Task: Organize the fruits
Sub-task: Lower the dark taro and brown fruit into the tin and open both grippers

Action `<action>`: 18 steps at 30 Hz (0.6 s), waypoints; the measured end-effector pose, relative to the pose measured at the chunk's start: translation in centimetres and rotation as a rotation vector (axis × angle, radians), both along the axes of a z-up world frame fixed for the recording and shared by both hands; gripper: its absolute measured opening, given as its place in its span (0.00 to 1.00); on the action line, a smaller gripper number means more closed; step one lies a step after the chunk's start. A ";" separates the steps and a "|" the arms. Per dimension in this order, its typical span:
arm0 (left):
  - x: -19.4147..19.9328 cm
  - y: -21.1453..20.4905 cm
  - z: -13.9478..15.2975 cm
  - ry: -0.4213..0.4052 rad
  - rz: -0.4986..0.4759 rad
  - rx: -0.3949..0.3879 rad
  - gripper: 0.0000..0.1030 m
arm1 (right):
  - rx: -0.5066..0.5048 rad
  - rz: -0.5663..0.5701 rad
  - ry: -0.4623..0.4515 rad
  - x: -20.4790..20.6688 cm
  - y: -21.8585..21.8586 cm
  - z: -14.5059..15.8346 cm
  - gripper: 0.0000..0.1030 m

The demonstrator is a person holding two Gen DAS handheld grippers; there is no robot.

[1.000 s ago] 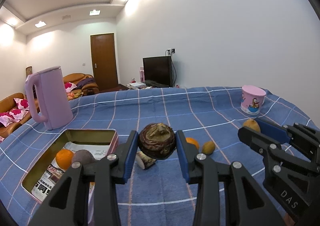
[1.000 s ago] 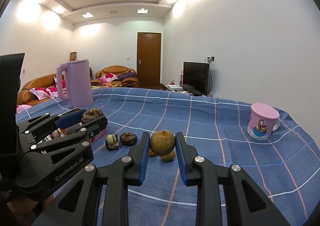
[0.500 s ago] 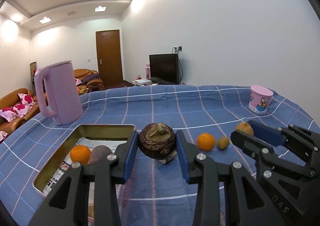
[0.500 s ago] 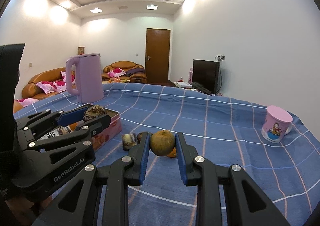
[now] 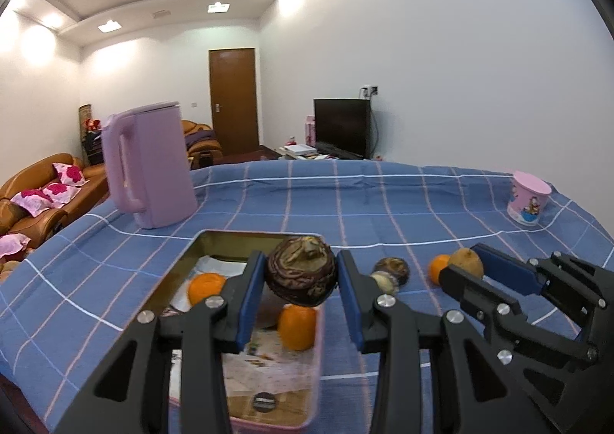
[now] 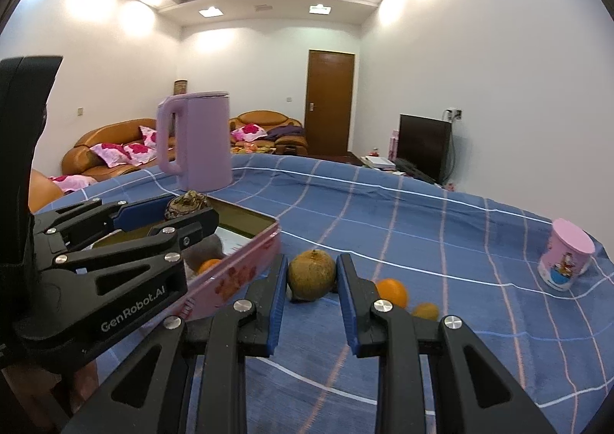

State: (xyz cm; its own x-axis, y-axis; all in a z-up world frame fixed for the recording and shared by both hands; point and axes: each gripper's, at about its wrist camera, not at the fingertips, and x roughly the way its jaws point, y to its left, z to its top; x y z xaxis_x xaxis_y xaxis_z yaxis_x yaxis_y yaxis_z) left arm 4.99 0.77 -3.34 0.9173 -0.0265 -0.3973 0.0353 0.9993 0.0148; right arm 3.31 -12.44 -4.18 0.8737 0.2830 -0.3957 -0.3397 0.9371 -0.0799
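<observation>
The dark wrinkled fruit point(image 5: 301, 271), clamped in the left gripper point(image 5: 301, 280), hangs over the tin point(image 5: 184, 261) beside two oranges point(image 5: 297, 326). The right gripper point(image 6: 311, 280) clenches a brown fruit point(image 6: 311, 274) just outside the tin's wall, farther off.

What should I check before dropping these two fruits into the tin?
1. Left tool clamped on the dark wrinkled fruit: ok.
2. Right tool clamped on the tan round fruit: ok.
3. Dark fruit over the tin: ok.
4. Tan fruit over the tin: not ok, it is beside the pink wall.
5. Free space in the tin beside the two oranges: ok.
6. Height of the dark fruit above the tin floor: cannot tell.
</observation>
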 end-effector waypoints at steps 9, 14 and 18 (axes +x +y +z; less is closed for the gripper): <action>0.3 2.8 -0.3 0.023 0.061 -0.008 0.39 | -0.010 0.051 0.008 0.4 2.6 -0.2 0.27; 0.3 4.0 -0.4 0.034 0.086 -0.007 0.39 | -0.015 0.077 0.008 0.7 3.8 0.0 0.27; 0.4 4.9 -0.5 0.044 0.104 -0.001 0.39 | -0.017 0.098 0.010 1.2 4.7 -0.1 0.27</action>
State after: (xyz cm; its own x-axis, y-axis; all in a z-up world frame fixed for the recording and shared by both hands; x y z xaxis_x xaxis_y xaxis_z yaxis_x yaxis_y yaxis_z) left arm 5.43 5.69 -3.87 0.8968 0.0678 -0.4372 -0.0682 0.9976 0.0148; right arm 4.54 -7.70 -4.32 0.8384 0.3598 -0.4093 -0.4302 0.8981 -0.0916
